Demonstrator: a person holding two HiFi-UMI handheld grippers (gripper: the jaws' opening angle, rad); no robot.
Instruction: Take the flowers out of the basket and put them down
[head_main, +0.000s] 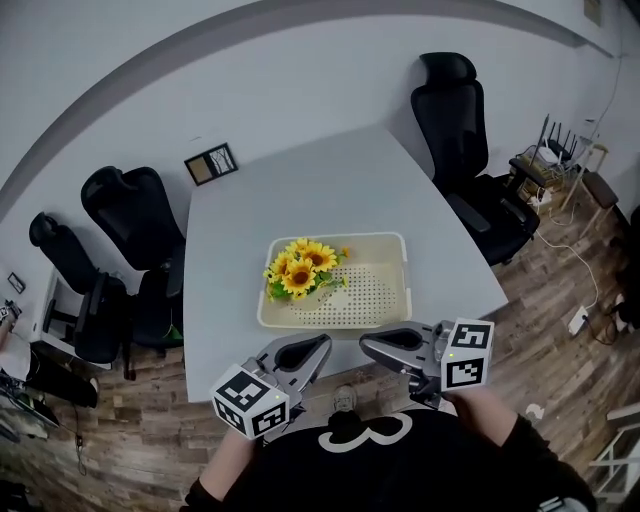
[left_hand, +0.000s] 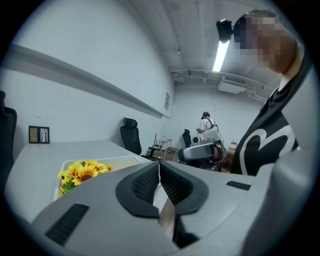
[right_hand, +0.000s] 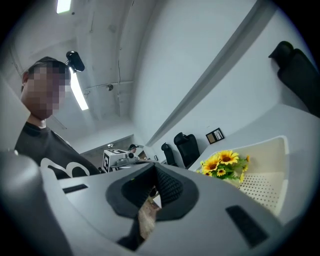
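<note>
**So, flowers (head_main: 300, 270) not out yet**

They sit in the left corner of the basket (head_main: 405, 292) on the counter (head_main: 330, 190). The left gripper (head_main: 318, 346) and right gripper (head_main: 368, 346) hover at its near edge, jaws shut, empty. Pinching only petals could drop the bunch.

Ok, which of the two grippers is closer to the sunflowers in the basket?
The left gripper: the sunflowers lie at the left end of the basket, on its side, while the right gripper sits farther across.
</note>
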